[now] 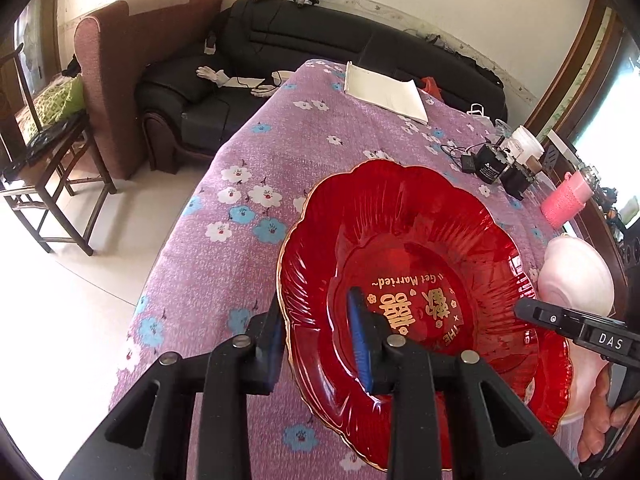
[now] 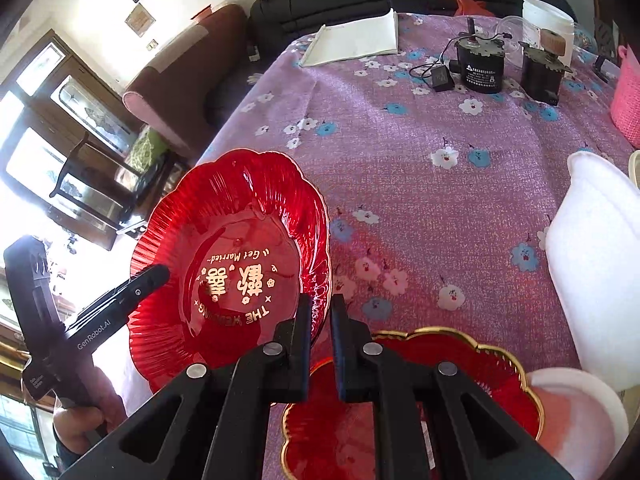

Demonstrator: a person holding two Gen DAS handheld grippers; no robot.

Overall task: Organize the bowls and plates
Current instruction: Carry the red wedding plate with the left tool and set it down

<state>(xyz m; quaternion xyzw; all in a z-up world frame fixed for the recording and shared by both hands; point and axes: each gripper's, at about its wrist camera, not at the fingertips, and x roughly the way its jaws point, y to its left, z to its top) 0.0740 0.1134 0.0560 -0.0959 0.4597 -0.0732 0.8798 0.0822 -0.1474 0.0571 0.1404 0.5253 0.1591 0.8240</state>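
- Red glass, gold-rimmed and scalloped: the plate (image 1: 400, 264) is clamped at its near-left rim between the blue pads of the left hand-held gripper (image 1: 320, 344), one finger outside the rim, one inside the dish.
- On the plate's opposite edge, the right hand-held gripper (image 2: 321, 312) has its jaws pinched together on the rim, so both tools hold the same plate, tilted above the table (image 2: 420, 168).
- Just below the right hand-held gripper lies a second red plate (image 2: 460, 364), also gold-edged, flat on the floral purple cloth.
- To that gripper's right sit a white bowl (image 2: 576, 416) and a taller white dish (image 2: 596, 264).
- Farther ahead stand two black motors (image 2: 480, 68), a white folded cloth (image 2: 356, 38) and a pink basket (image 2: 628, 100).
- Beyond the table, a black sofa (image 1: 280, 40).
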